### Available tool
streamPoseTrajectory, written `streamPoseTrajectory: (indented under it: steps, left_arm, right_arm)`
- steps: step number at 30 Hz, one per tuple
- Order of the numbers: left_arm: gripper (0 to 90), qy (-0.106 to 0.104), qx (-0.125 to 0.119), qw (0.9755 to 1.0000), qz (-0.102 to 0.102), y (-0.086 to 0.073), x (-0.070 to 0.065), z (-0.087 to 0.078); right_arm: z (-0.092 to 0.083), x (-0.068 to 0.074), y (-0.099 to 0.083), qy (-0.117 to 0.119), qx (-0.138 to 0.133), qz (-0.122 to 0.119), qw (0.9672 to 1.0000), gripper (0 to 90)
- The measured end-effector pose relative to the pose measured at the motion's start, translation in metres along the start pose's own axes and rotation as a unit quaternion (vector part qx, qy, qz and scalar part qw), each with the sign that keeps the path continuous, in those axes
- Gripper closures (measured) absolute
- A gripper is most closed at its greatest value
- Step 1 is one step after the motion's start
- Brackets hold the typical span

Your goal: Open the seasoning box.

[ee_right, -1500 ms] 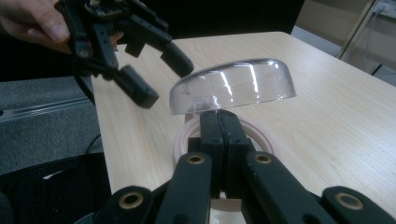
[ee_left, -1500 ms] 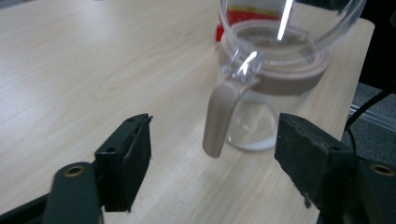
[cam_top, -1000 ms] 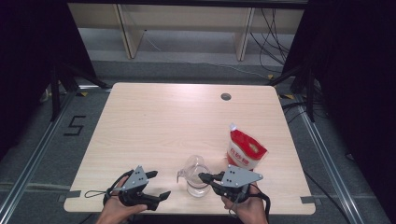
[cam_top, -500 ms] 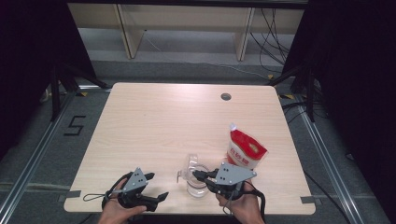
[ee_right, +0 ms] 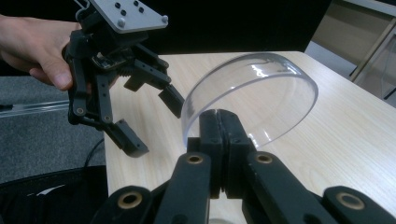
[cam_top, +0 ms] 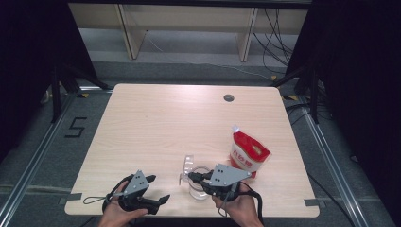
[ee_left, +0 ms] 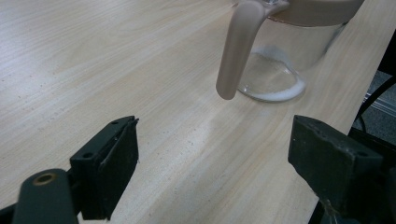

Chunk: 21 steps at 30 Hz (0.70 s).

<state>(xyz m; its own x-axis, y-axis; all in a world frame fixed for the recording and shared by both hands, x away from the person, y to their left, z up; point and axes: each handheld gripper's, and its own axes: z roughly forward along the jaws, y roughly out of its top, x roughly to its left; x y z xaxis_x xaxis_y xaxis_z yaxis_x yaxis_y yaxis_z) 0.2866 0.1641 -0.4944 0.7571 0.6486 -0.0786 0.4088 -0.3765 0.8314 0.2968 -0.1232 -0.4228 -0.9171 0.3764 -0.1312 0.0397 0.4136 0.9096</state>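
Right gripper [cam_top: 193,177] clamps the clear lid [ee_right: 252,98] of a glass jug [cam_top: 196,184] near the table's [cam_top: 179,118] front edge.

The jaws are pressed together on the rim of the transparent lid, which stands tilted up over the jug; the jug, with a beige handle [ee_left: 238,46] and collar, holds a thin white layer at its bottom. The left gripper [cam_top: 158,189], held near the front left corner, has its jaws spread wide with nothing between them, just beside the jug. A red-and-white pouch [cam_top: 248,153] stands close by the jug, toward the right edge.
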Motion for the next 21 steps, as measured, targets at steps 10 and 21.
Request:
streamPoseTrajectory:
  steps: [10, 21]
  left_arm:
    - [16.1, -0.01, -0.003, 0.9999, 0.001, 0.0, 0.001, 0.001]
    - [16.5, -0.006, -0.009, 0.9999, -0.002, 0.001, -0.001, 0.003]
  right_arm:
    - [0.006, 0.0, 0.001, 0.007, 0.0, -0.003, 1.0, 88.7]
    - [-0.011, -0.02, -0.023, -0.026, -0.015, 0.024, 0.9993, 74.8]
